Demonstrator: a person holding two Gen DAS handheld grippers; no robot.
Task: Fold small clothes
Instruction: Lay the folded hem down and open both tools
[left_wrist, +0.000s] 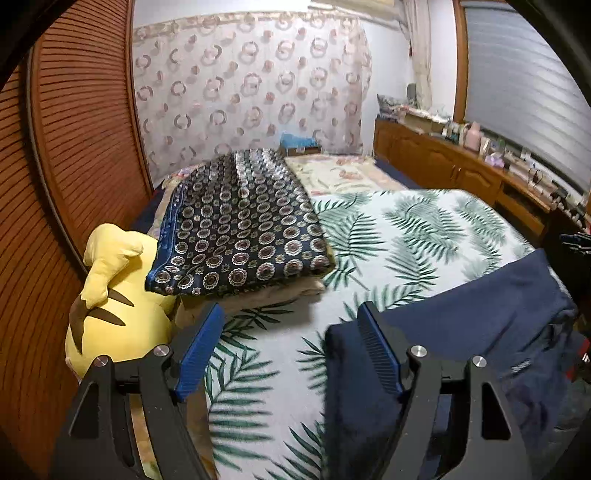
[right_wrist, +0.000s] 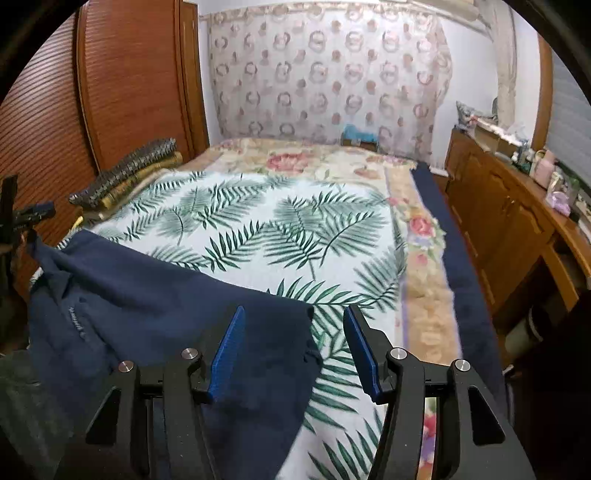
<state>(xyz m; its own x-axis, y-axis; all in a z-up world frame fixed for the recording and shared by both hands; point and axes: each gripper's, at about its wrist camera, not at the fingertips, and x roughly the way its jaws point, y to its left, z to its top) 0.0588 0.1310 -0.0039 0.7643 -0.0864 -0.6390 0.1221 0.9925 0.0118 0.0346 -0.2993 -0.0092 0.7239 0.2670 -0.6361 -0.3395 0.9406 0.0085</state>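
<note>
A: How are the tools being held?

B: The left tool (left_wrist: 290, 347) is being held with its blue pads wide apart, nothing clamped between them; its right pad is being shown just over the near edge of the navy garment (left_wrist: 461, 332). The right tool (right_wrist: 293, 350) is also being kept spread, empty, with its left pad over the same garment (right_wrist: 155, 314) and its right pad over the palm-leaf blanket (right_wrist: 266, 221).

A: And how is the garment being laid?

B: It is being spread across the near part of the bed, on the leaf blanket, its long axis running side to side between the two tools. The end away from the right tool is being seen bunched and rumpled.

A: Can any writing be read?

B: A small pale mark is being shown on the navy cloth, too small to be read.

A: What else is being seen?

B: A folded dark patterned quilt (left_wrist: 240, 225) and a yellow plush toy (left_wrist: 114, 295) are being shown at the left, beside a slatted wooden wardrobe (left_wrist: 81, 147).
</note>
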